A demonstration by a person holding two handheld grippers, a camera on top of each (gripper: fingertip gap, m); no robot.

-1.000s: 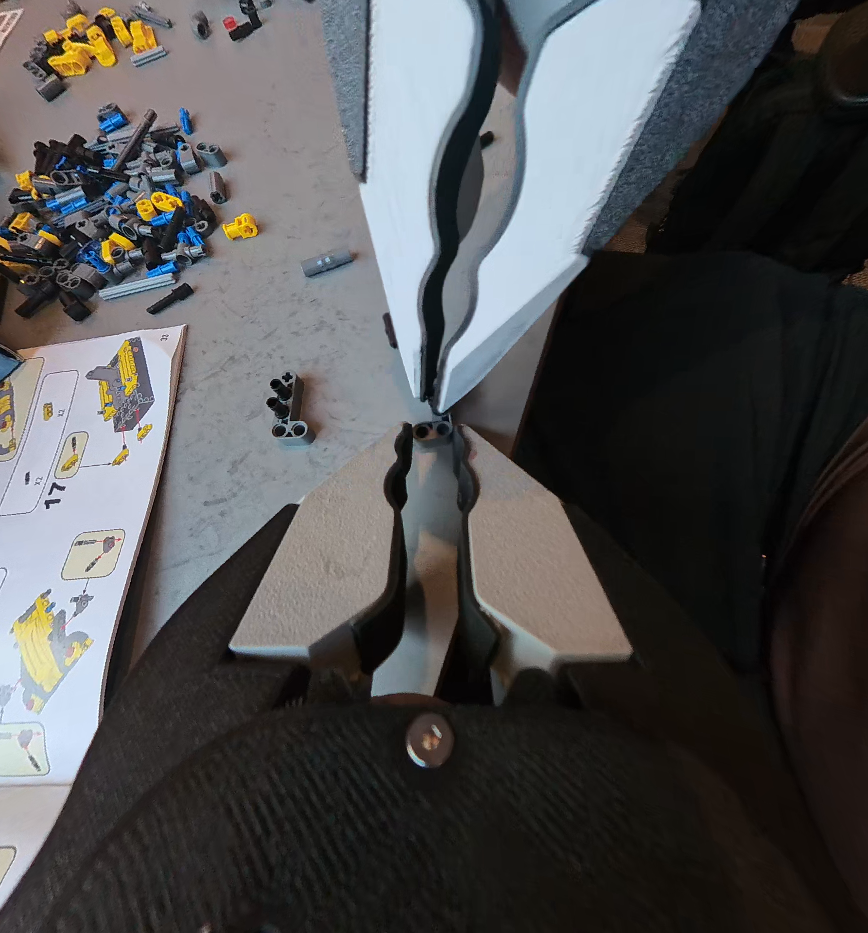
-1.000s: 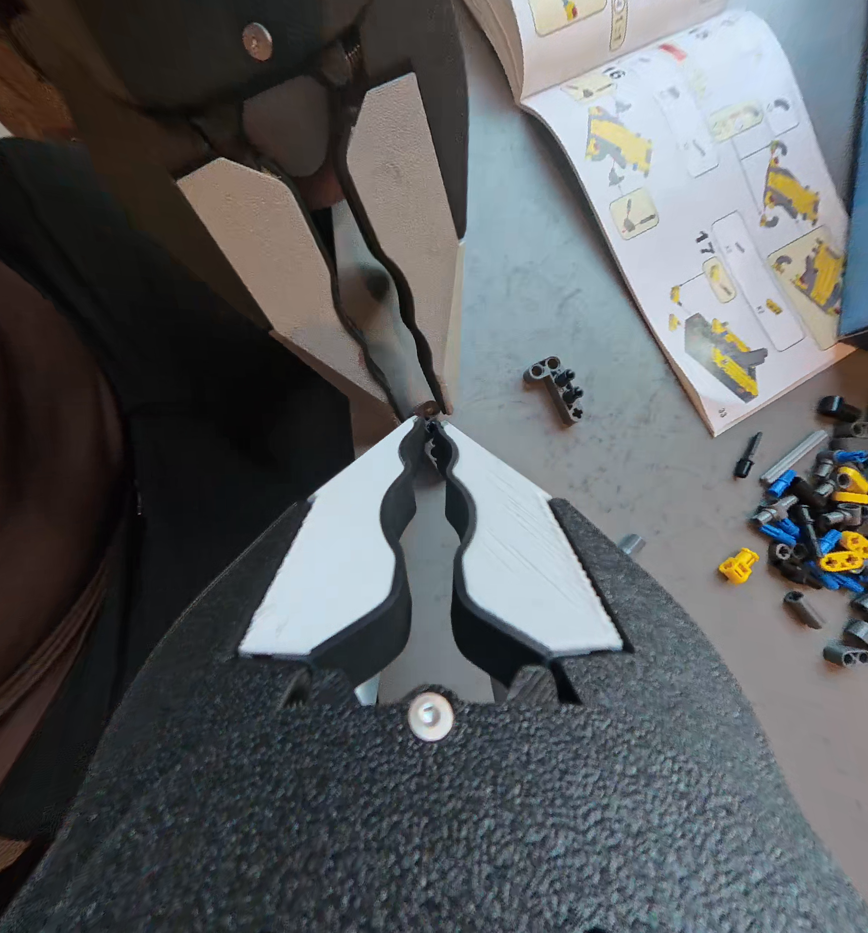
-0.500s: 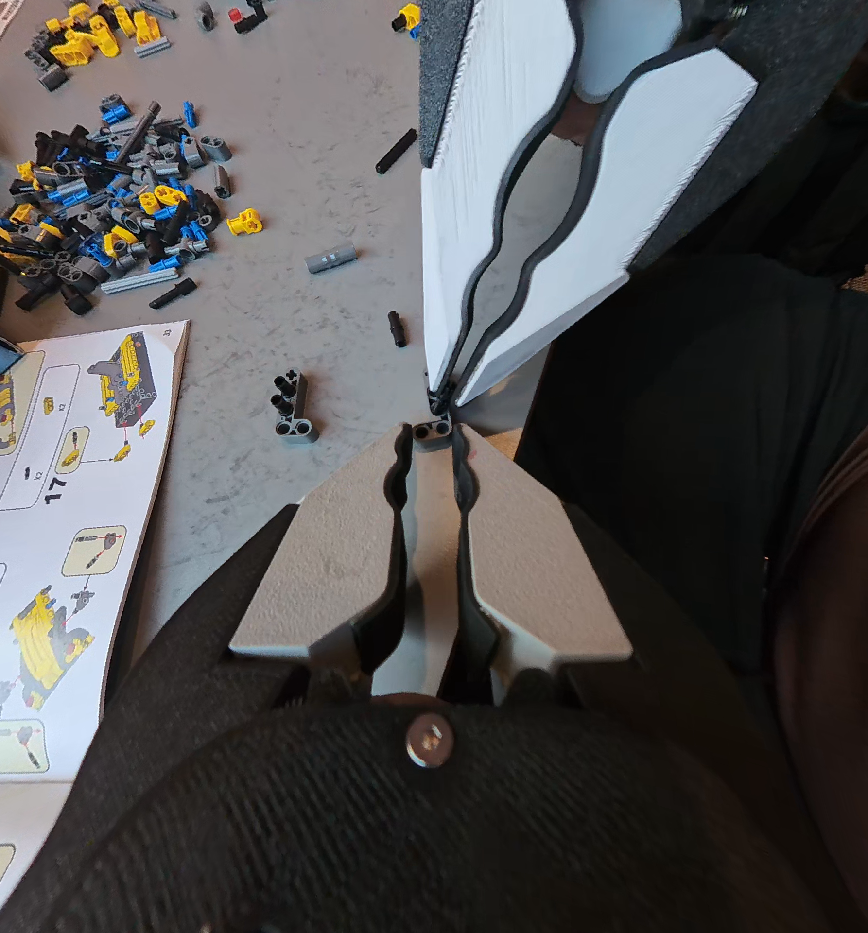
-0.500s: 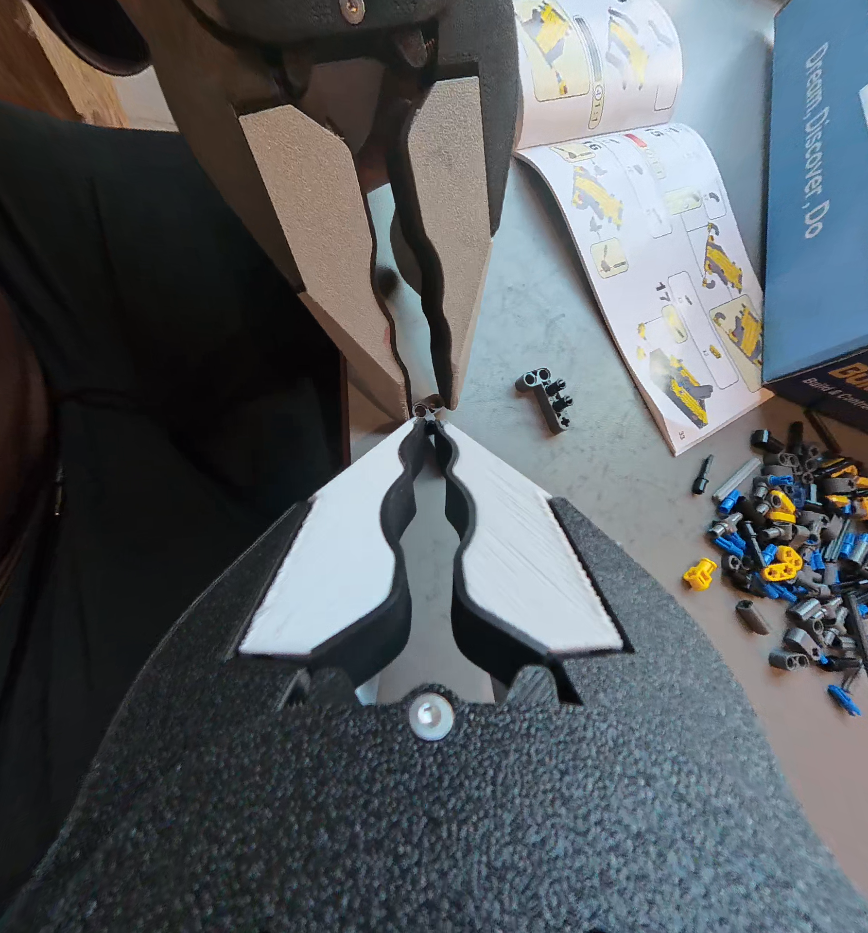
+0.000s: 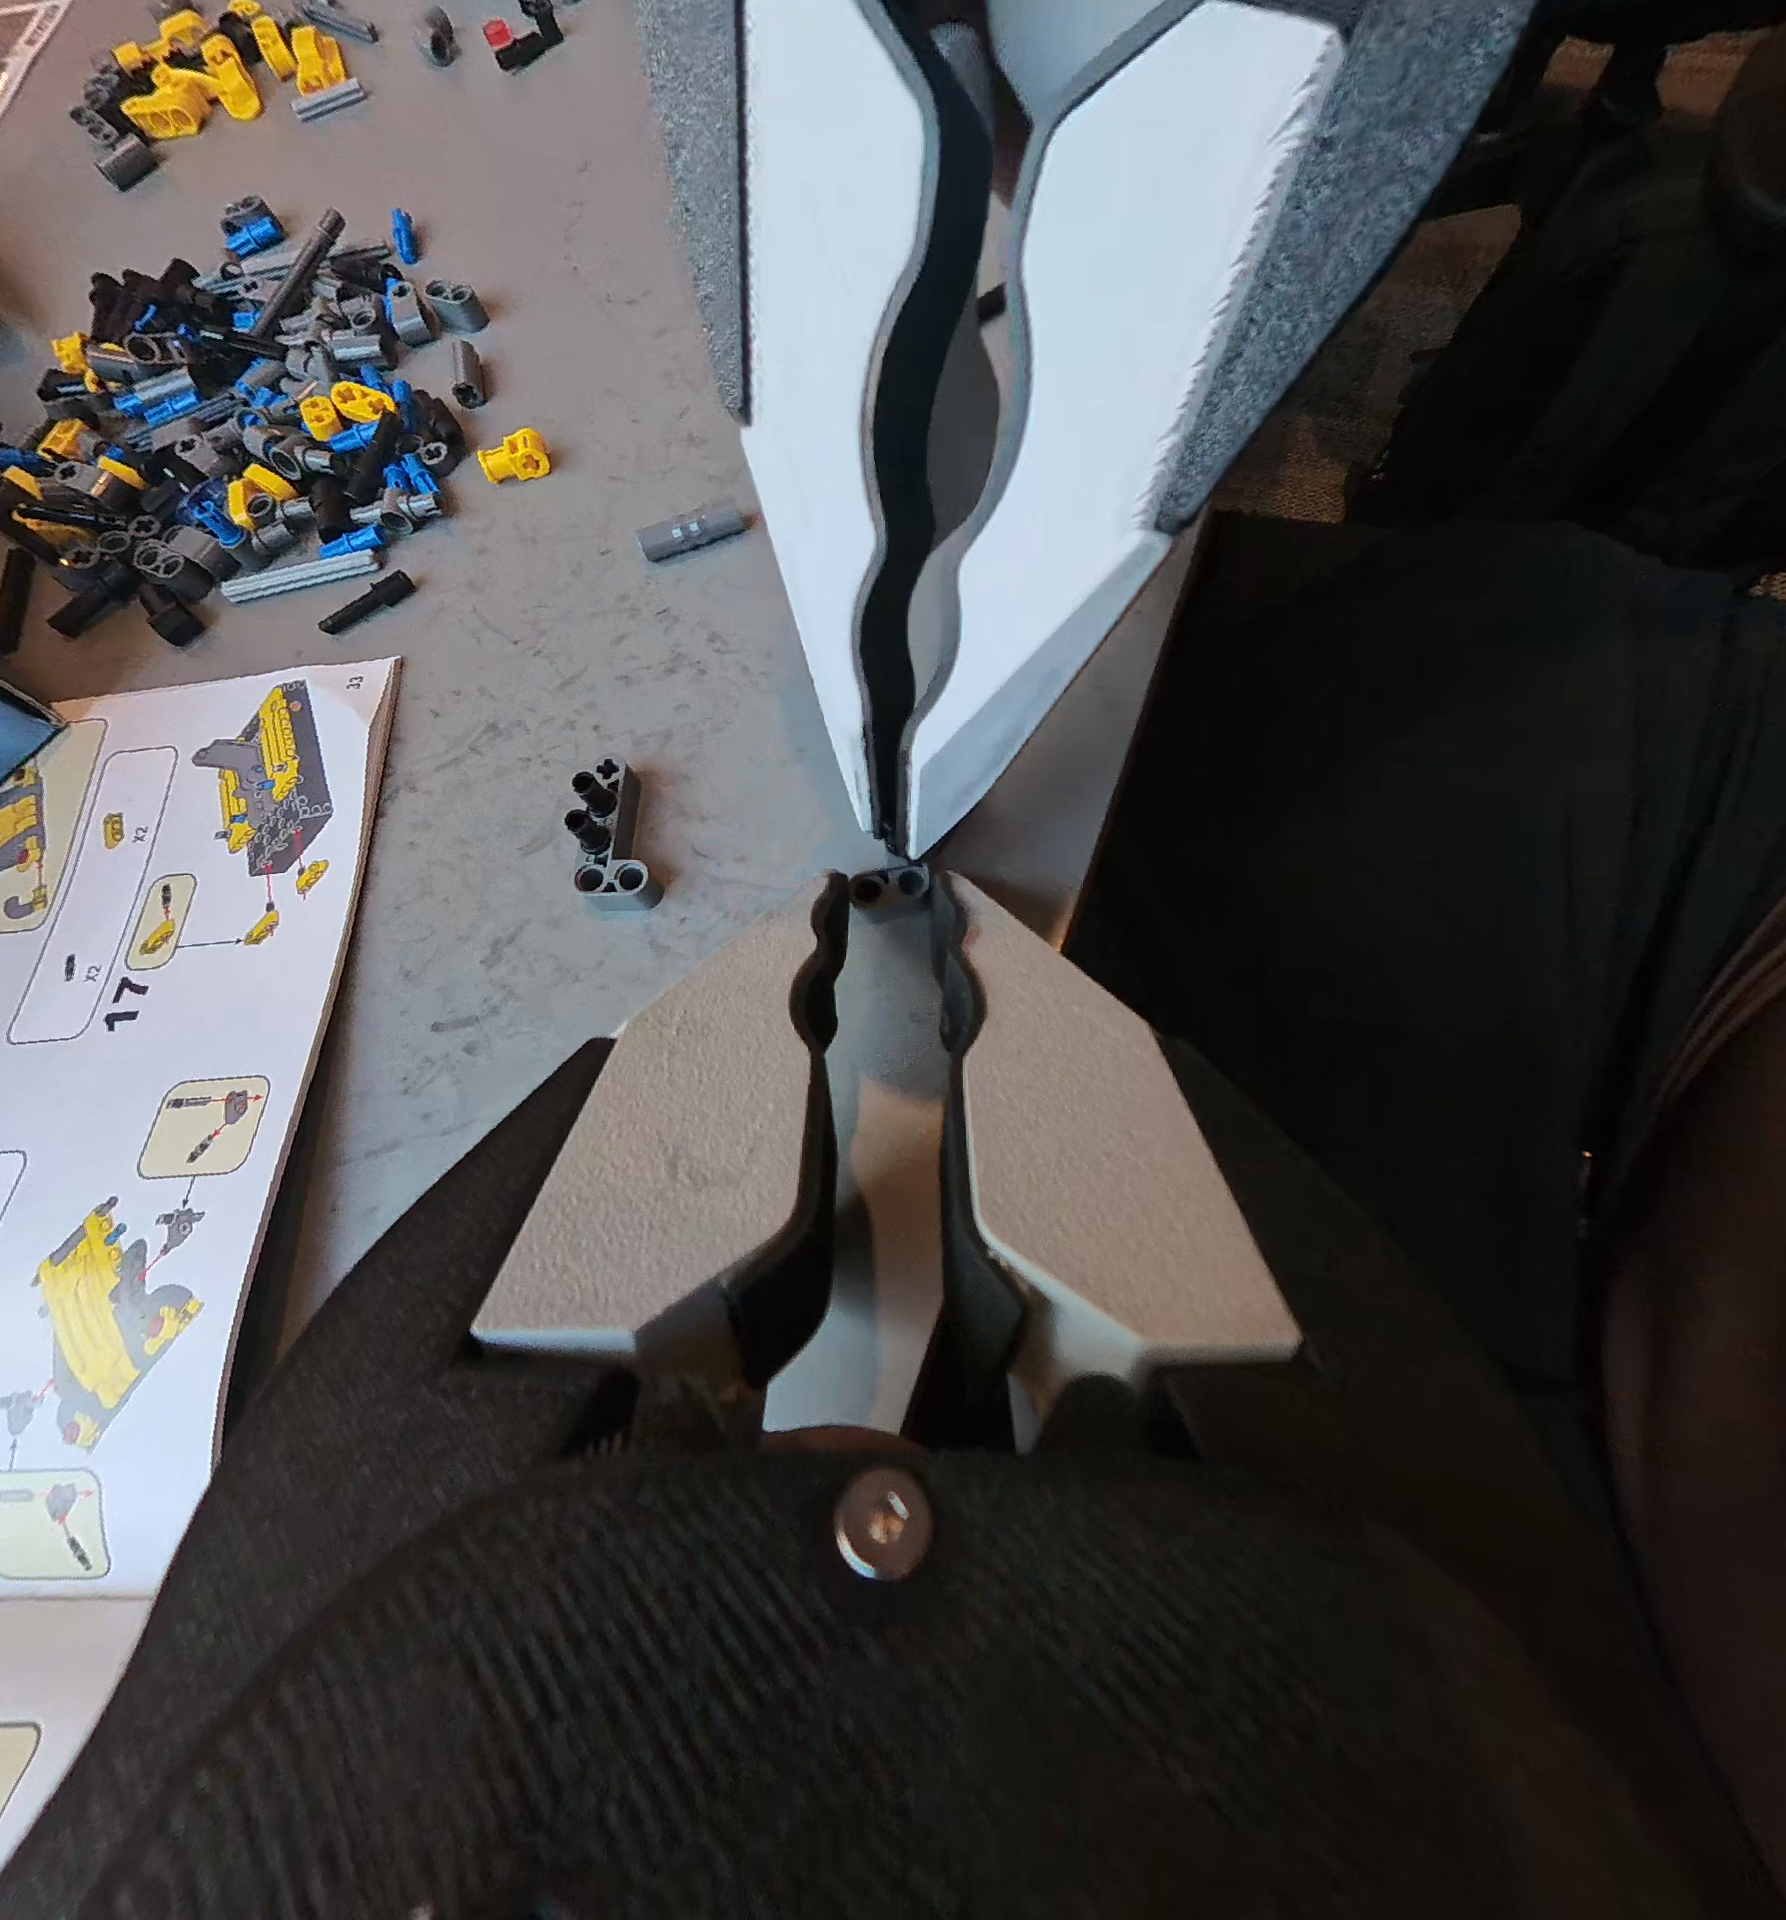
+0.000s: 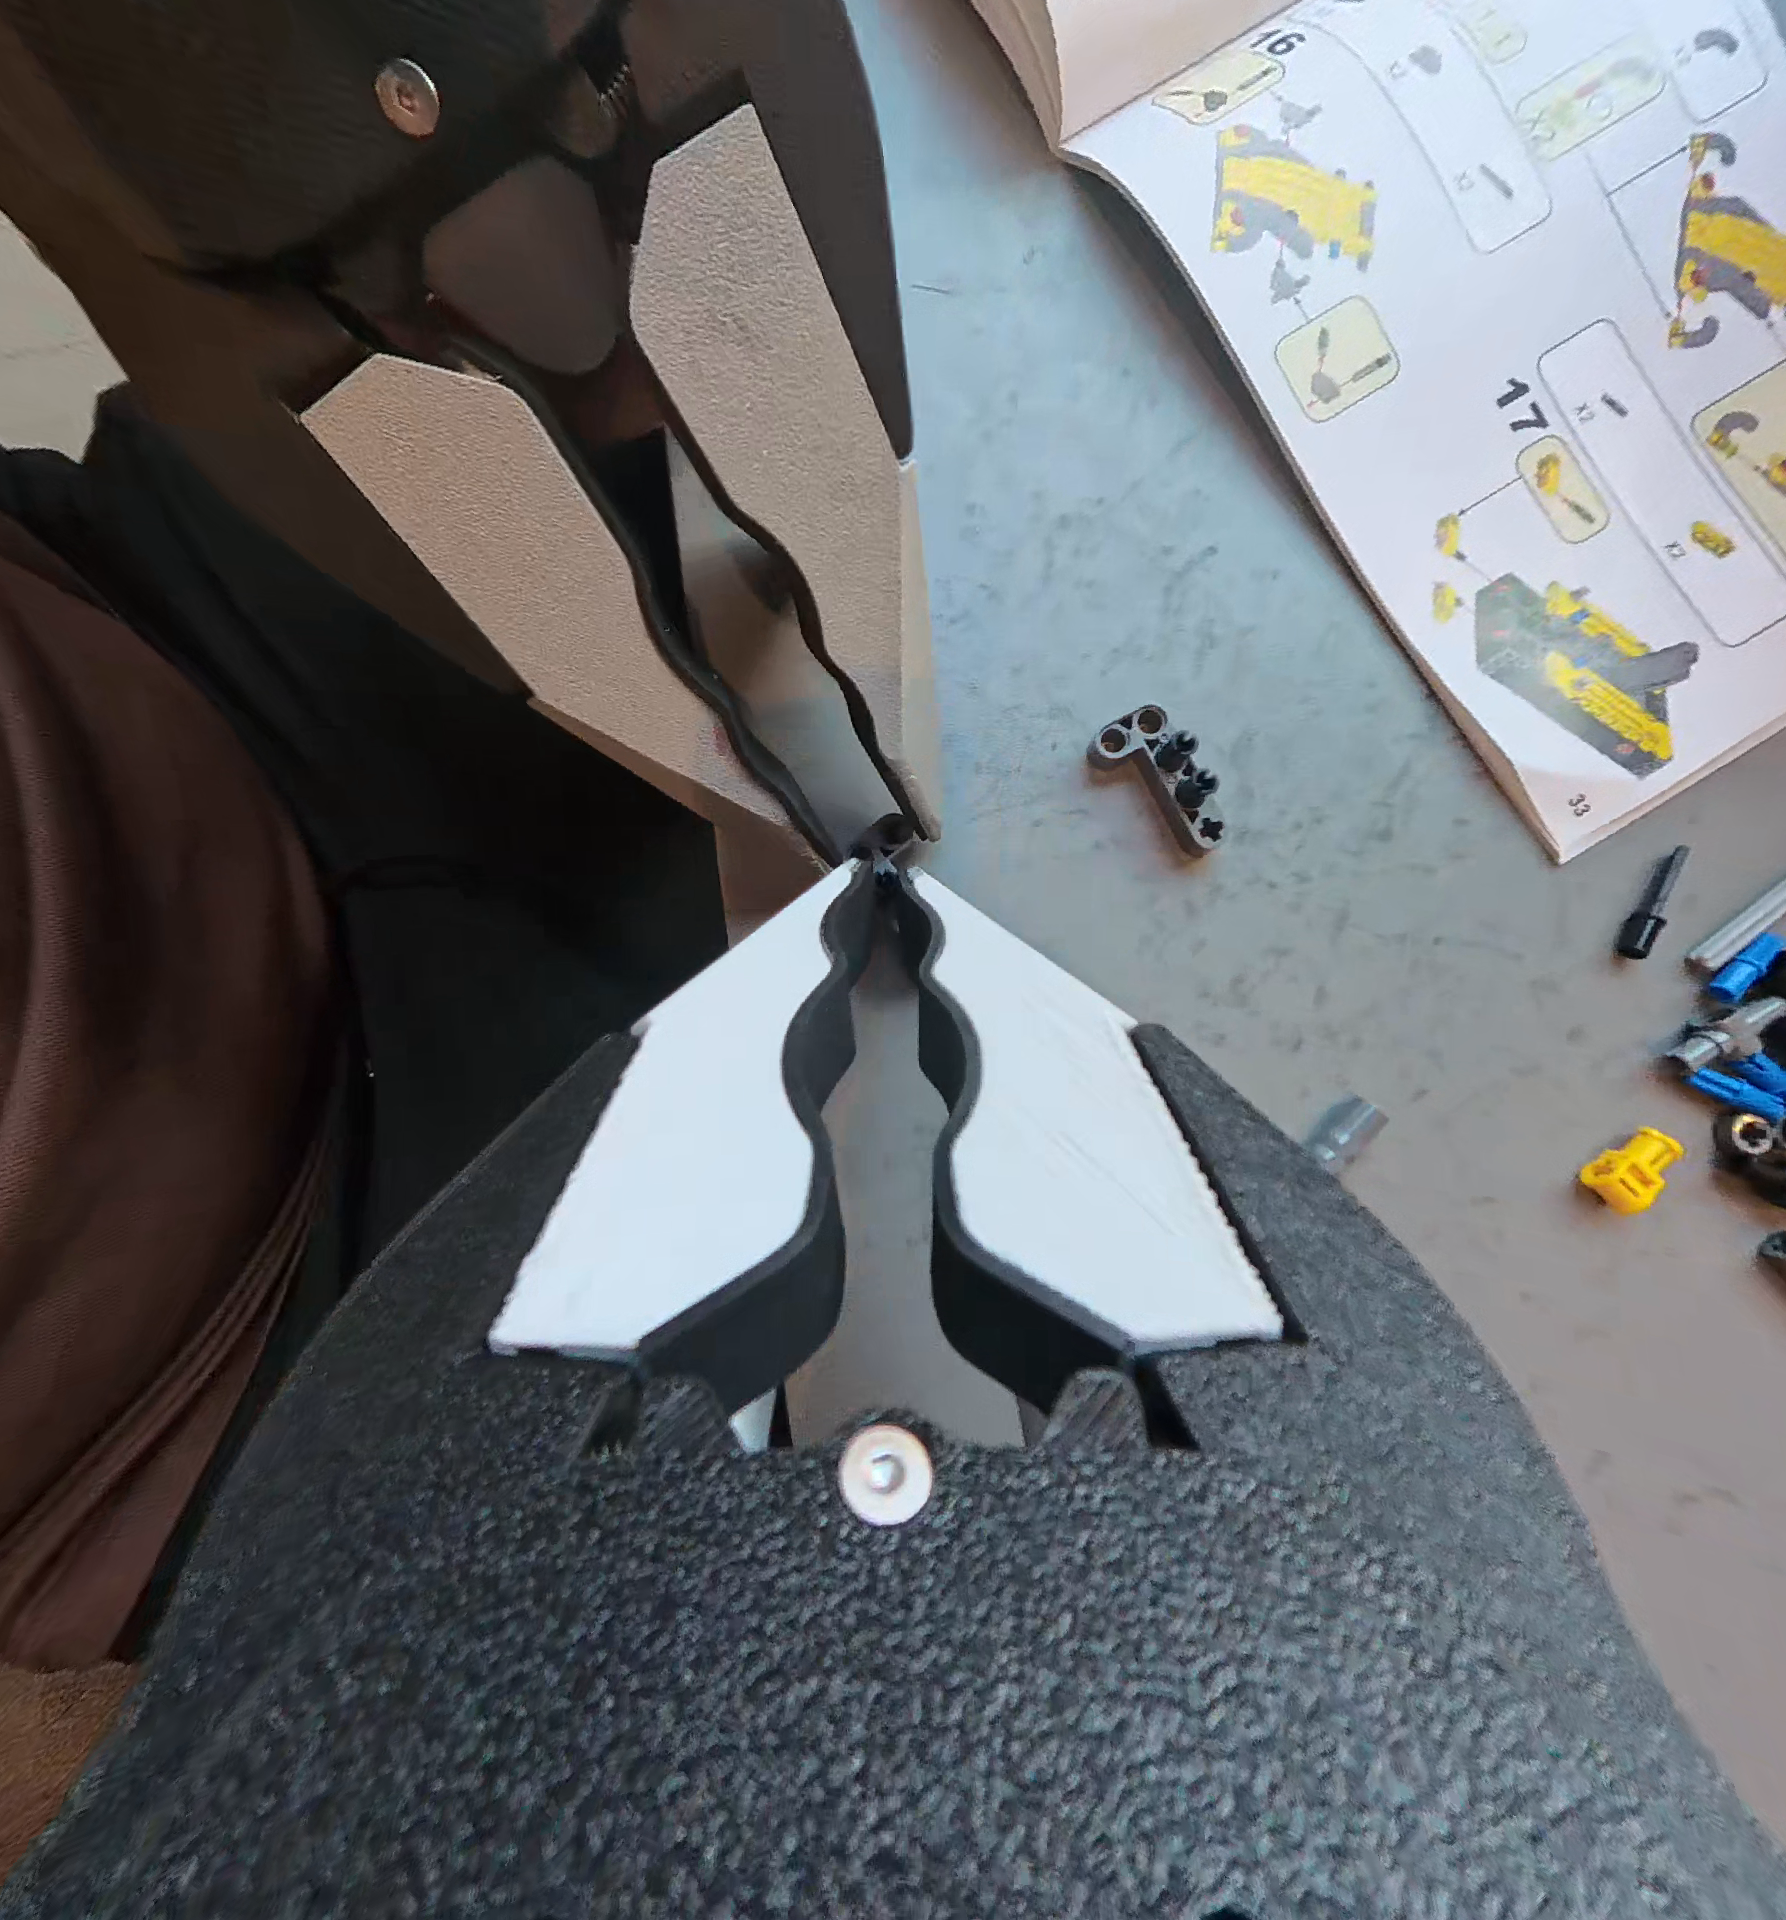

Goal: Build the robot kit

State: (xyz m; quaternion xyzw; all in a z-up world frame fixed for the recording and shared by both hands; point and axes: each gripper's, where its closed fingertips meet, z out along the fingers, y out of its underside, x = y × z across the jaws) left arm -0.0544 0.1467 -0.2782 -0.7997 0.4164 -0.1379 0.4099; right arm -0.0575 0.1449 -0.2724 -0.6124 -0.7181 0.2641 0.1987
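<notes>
I am pinching a small grey two-hole connector (image 5: 891,891) in my left gripper (image 5: 891,904), jaws closed on it above the surface (image 5: 556,665) edge. My right gripper (image 6: 884,868), jaws closed on a tiny black pin (image 6: 884,844), is meeting it tip to tip. An L-shaped grey beam (image 5: 608,836), booklet (image 5: 141,1039) and parts pile (image 5: 234,436) are lying nearby.

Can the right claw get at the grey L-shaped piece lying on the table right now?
Probably not yet: the right claw is shut on a small black pin, though the L-shaped piece lies unobstructed nearby.
</notes>
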